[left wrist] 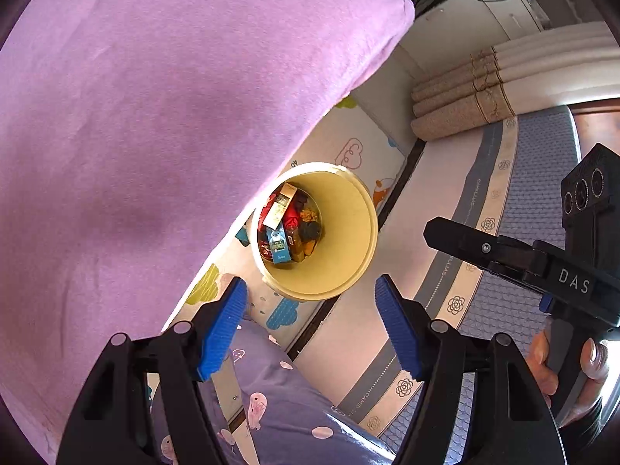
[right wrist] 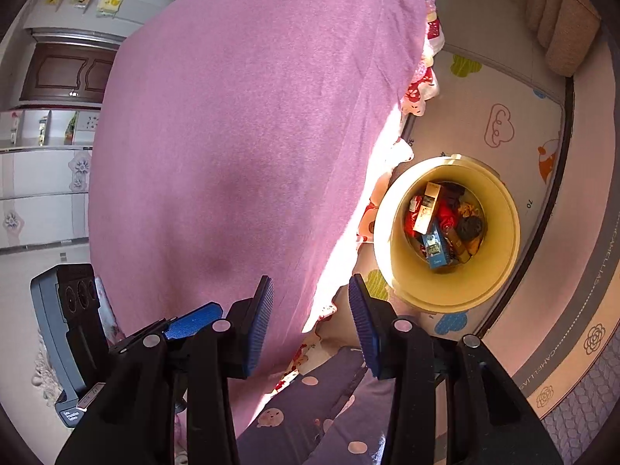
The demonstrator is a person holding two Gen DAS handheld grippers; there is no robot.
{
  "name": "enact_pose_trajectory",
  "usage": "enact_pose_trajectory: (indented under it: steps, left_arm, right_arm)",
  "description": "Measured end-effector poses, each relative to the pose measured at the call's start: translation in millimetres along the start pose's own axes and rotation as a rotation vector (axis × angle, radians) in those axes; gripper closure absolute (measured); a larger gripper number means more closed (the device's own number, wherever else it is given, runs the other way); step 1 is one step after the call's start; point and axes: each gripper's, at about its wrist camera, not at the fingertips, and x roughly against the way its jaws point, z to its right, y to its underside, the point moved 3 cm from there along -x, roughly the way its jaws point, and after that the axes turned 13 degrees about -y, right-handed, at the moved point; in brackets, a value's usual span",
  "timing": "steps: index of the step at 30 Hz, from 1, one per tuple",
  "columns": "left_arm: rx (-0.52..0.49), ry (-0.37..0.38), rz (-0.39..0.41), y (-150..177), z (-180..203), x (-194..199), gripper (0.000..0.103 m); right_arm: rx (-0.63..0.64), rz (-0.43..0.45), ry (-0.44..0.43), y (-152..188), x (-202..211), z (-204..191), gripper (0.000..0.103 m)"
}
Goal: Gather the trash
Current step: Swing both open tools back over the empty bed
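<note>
A bed draped in a pink sheet (left wrist: 155, 135) was seen filling most of both views, with a cloud-patterned play mat (left wrist: 360, 143) laid on the floor beside it and a mattress edged with a flower-printed border (left wrist: 457, 302) alongside. Rolled beige carpets (left wrist: 461, 108) were stacked against the far wall.

The yellow trash bin (left wrist: 348, 232) was stood upright on the mat, near the bed's edge, its mouth turned straight up toward both cameras. It was viewed down its long axis, so that the trash (left wrist: 288, 226) at the bottom was shown: a blue box (left wrist: 279, 247), a pale carton (left wrist: 279, 206) and red wrappers lying jumbled together.

The left gripper (left wrist: 310, 325) was held above the bin with its blue pads spread wide and nothing between them. The right gripper (right wrist: 310, 329) was likewise parted and empty, poised over the bed's edge.

Only in the left wrist view was the right gripper's black body marked "DAS" (left wrist: 573, 283) shown, with fingers of the hand (left wrist: 550, 368) wrapped round its handle. Only in the right wrist view were a dark wooden cabinet (right wrist: 66, 69) and white shelving (right wrist: 42, 131) seen beyond the bed.
</note>
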Motion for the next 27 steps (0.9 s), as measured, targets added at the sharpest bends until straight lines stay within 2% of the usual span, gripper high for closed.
enact_pose_trajectory:
  steps: [8, 16, 21, 27]
  left_arm:
    - [0.216, -0.013, 0.052, 37, -111, 42, 0.035]
    - [0.392, -0.049, 0.129, 97, -211, 91, 0.035]
    - [0.497, -0.062, 0.169, 132, -258, 113, 0.035]
    - [0.611, -0.071, 0.186, 168, -293, 120, 0.034]
  right_arm:
    - [0.227, -0.15, 0.005, 20, -75, -118, 0.062]
    - [0.389, -0.303, -0.014, 79, -149, -220, 0.062]
    - [0.488, -0.376, -0.005, 113, -181, -264, 0.062]
    - [0.561, -0.426, 0.005, 136, -197, -292, 0.062]
